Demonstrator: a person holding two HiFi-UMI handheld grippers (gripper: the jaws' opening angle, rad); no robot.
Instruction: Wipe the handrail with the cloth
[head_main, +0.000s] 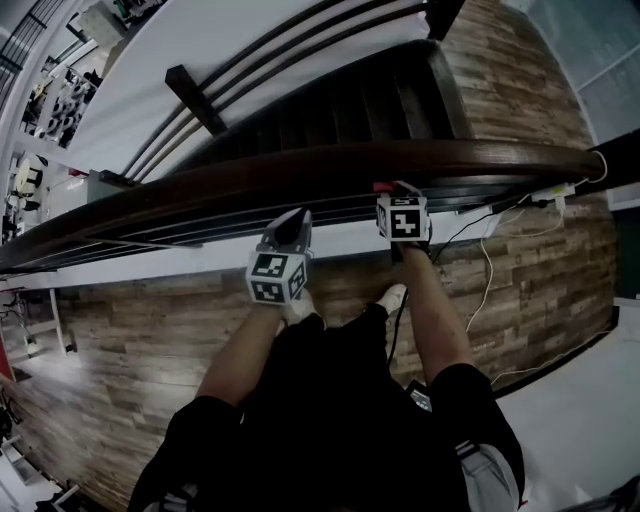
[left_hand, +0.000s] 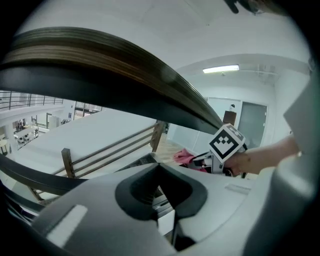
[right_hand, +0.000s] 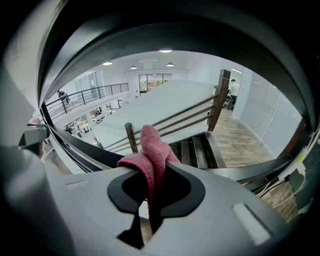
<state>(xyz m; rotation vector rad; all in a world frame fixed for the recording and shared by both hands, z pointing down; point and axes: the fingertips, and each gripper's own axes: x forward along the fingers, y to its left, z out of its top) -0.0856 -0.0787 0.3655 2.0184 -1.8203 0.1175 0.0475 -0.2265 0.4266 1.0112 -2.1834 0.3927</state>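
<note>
The dark wooden handrail (head_main: 330, 165) curves across in front of me from left to right. My right gripper (head_main: 398, 192) is right at its near edge, shut on a pink cloth (right_hand: 151, 152) that sticks up out of the jaws; the handrail (right_hand: 165, 32) arches just above it. Only a red sliver of the cloth (head_main: 384, 186) shows in the head view. My left gripper (head_main: 296, 222) hangs a little below the rail, to the left of the right one, shut with nothing in it. From the left gripper (left_hand: 159, 169), the handrail (left_hand: 100, 70) passes overhead and the cloth (left_hand: 186, 157) shows by the right gripper's marker cube (left_hand: 227, 143).
Thin dark lower rails (head_main: 200, 225) run under the handrail. Beyond it a dark staircase (head_main: 340, 105) descends, with a second railing and post (head_main: 195, 95) on its far side. White cables and a power strip (head_main: 545, 195) lie at the right on the wood plank floor (head_main: 130, 330).
</note>
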